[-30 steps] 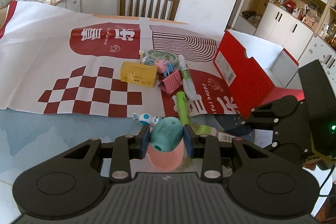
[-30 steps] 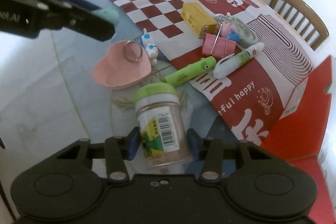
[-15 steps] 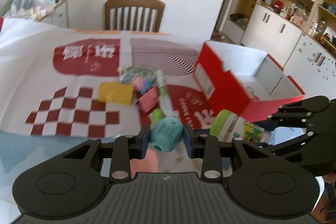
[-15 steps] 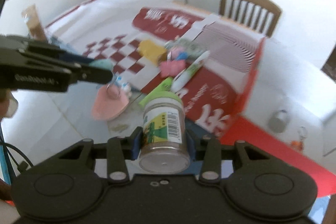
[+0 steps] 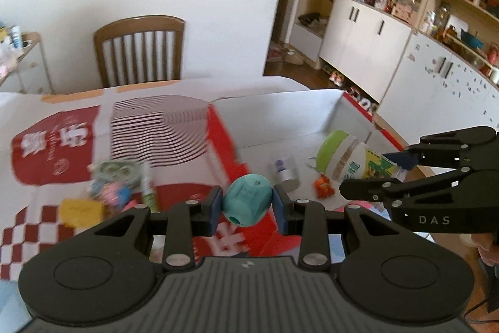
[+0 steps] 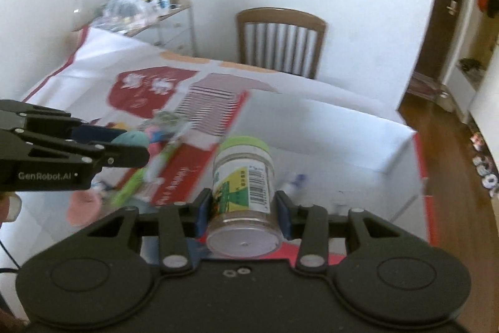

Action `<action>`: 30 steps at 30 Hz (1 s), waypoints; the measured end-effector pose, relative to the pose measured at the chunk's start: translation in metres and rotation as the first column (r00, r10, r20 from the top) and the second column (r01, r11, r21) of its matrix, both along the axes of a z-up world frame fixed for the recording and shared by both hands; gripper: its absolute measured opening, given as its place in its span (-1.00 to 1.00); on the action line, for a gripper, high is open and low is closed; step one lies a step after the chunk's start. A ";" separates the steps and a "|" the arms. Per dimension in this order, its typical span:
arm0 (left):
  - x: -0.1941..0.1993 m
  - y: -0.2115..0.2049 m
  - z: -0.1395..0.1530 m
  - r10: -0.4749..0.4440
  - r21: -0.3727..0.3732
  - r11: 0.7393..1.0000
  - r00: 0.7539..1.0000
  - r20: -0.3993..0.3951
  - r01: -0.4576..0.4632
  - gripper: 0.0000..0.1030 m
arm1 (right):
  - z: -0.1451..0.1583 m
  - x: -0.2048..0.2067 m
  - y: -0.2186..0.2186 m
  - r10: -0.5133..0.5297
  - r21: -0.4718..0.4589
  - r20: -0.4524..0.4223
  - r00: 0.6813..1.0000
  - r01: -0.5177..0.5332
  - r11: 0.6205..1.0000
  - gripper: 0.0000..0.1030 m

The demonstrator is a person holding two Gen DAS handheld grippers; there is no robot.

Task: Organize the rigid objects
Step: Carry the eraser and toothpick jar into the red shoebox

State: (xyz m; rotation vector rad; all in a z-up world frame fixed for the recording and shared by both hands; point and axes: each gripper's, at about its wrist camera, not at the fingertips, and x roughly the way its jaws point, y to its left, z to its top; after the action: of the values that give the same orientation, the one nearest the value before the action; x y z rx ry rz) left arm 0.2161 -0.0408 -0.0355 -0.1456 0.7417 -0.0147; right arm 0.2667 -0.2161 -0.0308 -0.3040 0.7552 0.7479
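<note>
My left gripper (image 5: 247,206) is shut on a teal egg-shaped object (image 5: 248,203) and holds it in the air at the near edge of the red box (image 5: 224,139). My right gripper (image 6: 241,206) is shut on a clear jar with a green lid (image 6: 244,173) and holds it over the box's white inside (image 6: 343,152). The jar also shows in the left wrist view (image 5: 349,159), over the box. A small grey cylinder (image 5: 287,172) and an orange item (image 5: 322,188) lie inside the box.
On the red and white cloth (image 5: 62,139) left of the box lie a yellow box (image 5: 81,211), a green and white pen (image 5: 149,188), pink clips (image 5: 113,192) and a pink heart dish (image 6: 84,205). A wooden chair (image 5: 140,52) stands behind the table. White cupboards (image 5: 405,52) stand at the right.
Both grippers have risen from the table and swung right toward the red box, each still holding its object. The jar now hangs over the box's inside.
</note>
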 end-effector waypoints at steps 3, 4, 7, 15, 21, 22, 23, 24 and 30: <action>0.024 -0.022 -0.003 -0.030 0.020 0.999 0.999 -0.017 0.030 -0.35 | -0.006 0.018 -0.015 -0.035 -0.005 -0.005 0.999 0.035 0.999 -0.20; 0.033 -0.028 -0.004 -0.037 0.025 0.999 0.999 -0.024 0.037 -0.35 | -0.008 0.024 -0.020 -0.046 -0.010 -0.006 0.999 0.046 0.999 -0.20; 0.054 -0.043 -0.011 -0.046 0.024 0.999 0.998 -0.052 0.047 -0.35 | -0.017 0.039 -0.036 -0.072 -0.032 -0.008 0.997 0.072 0.997 -0.20; 0.108 -0.074 -0.033 -0.024 0.063 0.997 0.991 -0.134 0.033 -0.35 | -0.043 0.083 -0.056 -0.087 -0.071 -0.057 0.995 0.083 0.994 -0.20; 0.146 -0.080 -0.049 0.062 0.160 0.987 0.982 -0.178 -0.033 -0.35 | -0.063 0.108 -0.044 -0.060 -0.123 -0.062 0.996 0.052 0.991 -0.20; 0.152 -0.079 -0.052 0.078 0.168 0.985 0.979 -0.188 -0.046 -0.35 | -0.066 0.111 -0.041 -0.054 -0.132 -0.067 0.996 0.045 0.990 -0.20; 0.158 -0.077 -0.056 0.095 0.174 0.983 0.976 -0.197 -0.061 -0.35 | -0.068 0.115 -0.039 -0.050 -0.139 -0.076 0.996 0.039 0.989 -0.20; 0.163 -0.076 -0.059 0.113 0.184 0.980 0.972 -0.206 -0.074 -0.35 | -0.071 0.119 -0.038 -0.048 -0.145 -0.087 0.995 0.035 0.989 -0.20; 0.186 -0.071 -0.079 0.149 0.217 0.972 0.951 -0.271 -0.090 -0.35 | -0.085 0.137 -0.031 -0.037 -0.175 -0.123 0.992 0.015 0.984 -0.20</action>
State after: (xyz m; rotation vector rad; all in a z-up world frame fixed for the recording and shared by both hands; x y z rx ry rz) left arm 0.4020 -0.1115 -0.1143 0.0034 1.0174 0.2021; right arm 0.4033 -0.2473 -0.1154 -0.4060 0.9453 0.6819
